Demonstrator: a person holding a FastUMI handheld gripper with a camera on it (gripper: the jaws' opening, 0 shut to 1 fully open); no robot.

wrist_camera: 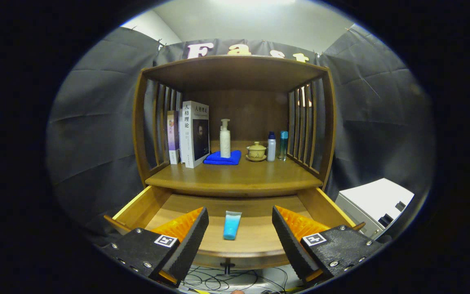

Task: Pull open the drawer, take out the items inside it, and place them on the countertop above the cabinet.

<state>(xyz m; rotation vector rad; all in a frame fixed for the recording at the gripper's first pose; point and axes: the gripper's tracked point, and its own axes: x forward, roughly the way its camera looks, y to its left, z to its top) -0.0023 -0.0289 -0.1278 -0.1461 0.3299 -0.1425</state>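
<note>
Claw open, empty. Blue tube lies flat in the pulled-out drawer, between the fingers. Risk: fingertips skidding off the flat tube, pushing it rearward.

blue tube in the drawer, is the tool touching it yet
Apart. In the gripper view the blue tube lies on the drawer floor midway between the open tool's fingers, with bare wood showing on both sides.
</note>
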